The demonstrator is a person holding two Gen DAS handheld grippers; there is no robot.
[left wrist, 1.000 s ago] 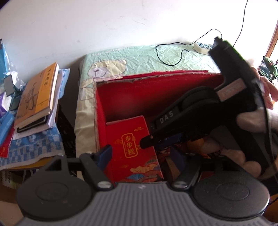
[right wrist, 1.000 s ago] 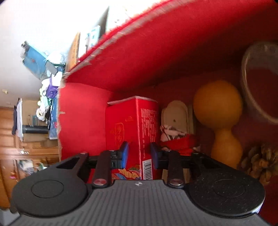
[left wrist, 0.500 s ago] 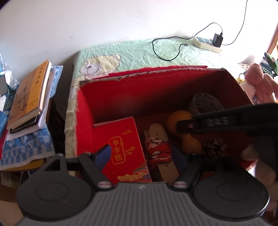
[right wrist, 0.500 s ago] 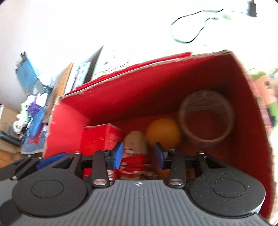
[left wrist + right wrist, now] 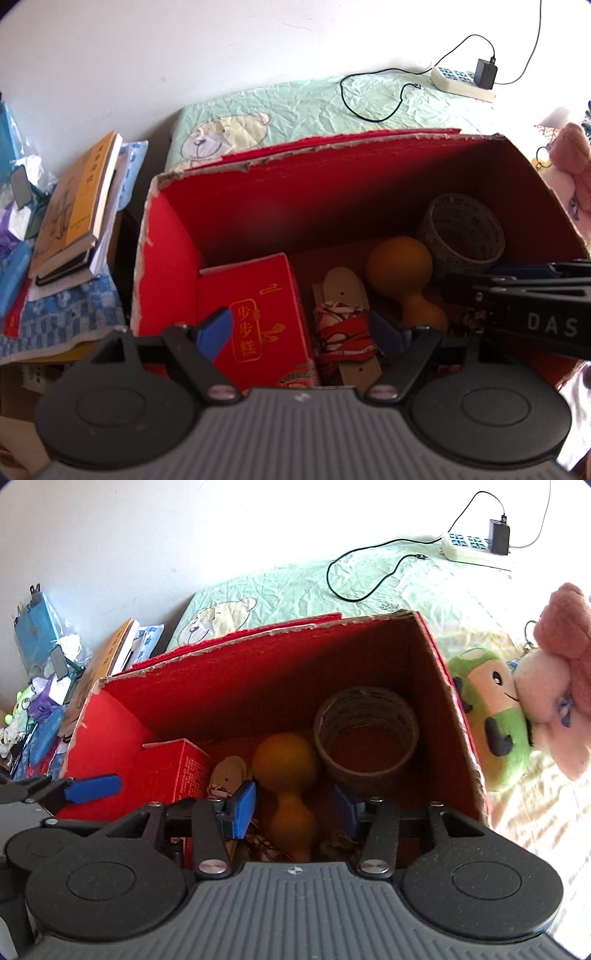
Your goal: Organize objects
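White wall and a green bear-print bedsheet (image 5: 295, 107) back a red cardboard box (image 5: 166, 266). Left of the box, a stack of books (image 5: 74, 206). Inside the box, left to right: 1 red carton (image 5: 255, 314); 1 small wooden board (image 5: 345, 295) wrapped in red cloth; 1 orange gourd (image 5: 400, 266); 1 tape roll (image 5: 465, 232). Left claw (image 5: 301, 332), wide open, empty, above the carton and board. Right claw (image 5: 295, 806), open, empty, above the gourd. Right of the box, 2 plush toys (image 5: 491, 709).

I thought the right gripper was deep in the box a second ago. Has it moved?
Yes. The right gripper has pulled up and out: the red box rim and the bed beyond now show.
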